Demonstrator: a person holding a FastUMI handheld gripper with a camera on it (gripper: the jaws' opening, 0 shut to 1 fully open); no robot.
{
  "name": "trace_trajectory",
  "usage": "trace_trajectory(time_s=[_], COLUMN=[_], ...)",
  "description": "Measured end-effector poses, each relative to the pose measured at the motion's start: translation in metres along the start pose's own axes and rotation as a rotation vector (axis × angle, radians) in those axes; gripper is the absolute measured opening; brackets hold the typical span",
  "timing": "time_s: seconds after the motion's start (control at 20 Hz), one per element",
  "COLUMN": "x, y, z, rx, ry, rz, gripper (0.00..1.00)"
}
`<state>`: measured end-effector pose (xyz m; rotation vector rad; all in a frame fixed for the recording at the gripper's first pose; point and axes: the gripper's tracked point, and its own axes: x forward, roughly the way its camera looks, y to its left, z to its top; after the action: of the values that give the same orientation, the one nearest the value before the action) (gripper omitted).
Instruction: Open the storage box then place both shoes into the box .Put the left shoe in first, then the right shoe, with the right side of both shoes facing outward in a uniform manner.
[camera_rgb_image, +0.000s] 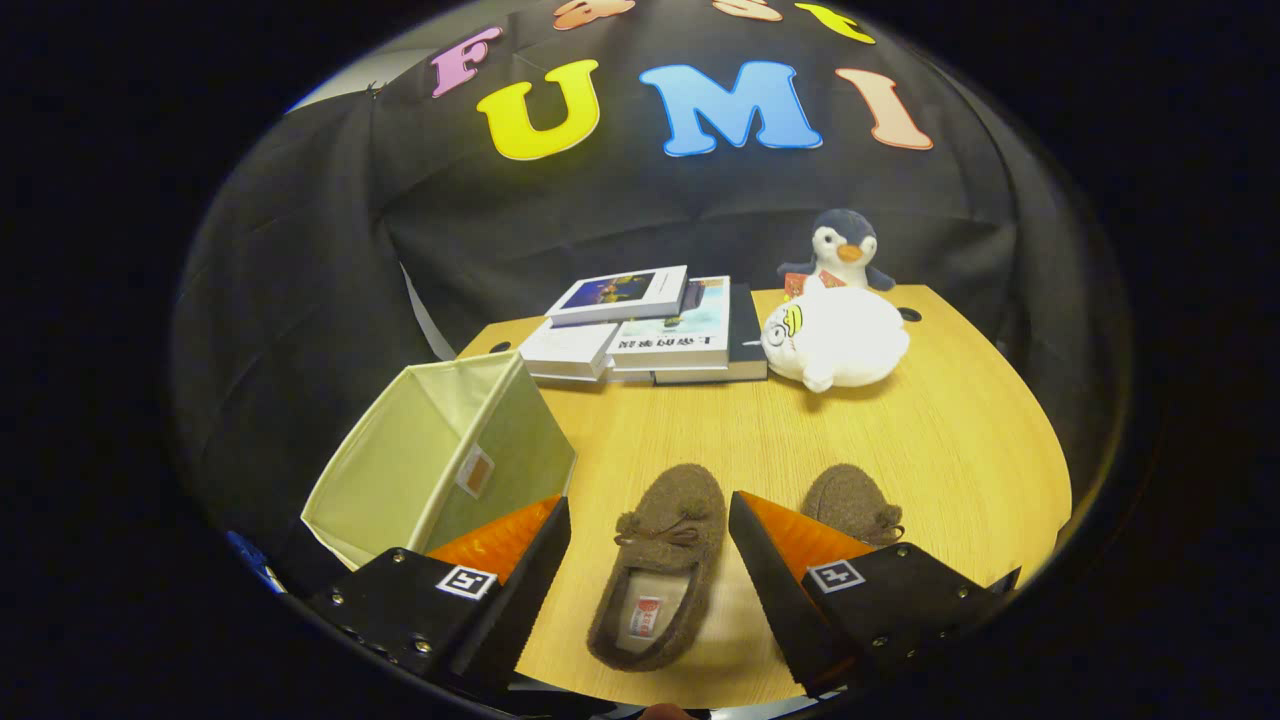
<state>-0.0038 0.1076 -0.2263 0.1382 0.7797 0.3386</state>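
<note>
Two wedge-shaped gripper (648, 510) fingers (520, 580) with sawtooth inner edges, spread wide apart. Behind each, a dark angular mounting block studded with small silver screws (905, 549) (several per side). On top of each block, a white square marker (466, 582) printed with a black pattern.

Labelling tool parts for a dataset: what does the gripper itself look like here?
The gripper has two wedge-shaped fingers with serrated inner edges. Each sits on a dark, angular body with small screws and a square white tag bearing a black marker. No cables are visible.
</note>
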Motion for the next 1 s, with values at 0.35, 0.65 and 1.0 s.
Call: trace_trajectory(time_s=[0.35,0.65,1.0], x=[0.02,0.039,0.048], y=[-0.023,-0.041,-0.034], z=[-0.055,-0.096,-0.101], rx=[-0.008,-0.006,0.061], ry=[0.131,0.234,0.272], rz=[-0.026,-0.062,-0.024], gripper=[0.98,0.95,0.75])
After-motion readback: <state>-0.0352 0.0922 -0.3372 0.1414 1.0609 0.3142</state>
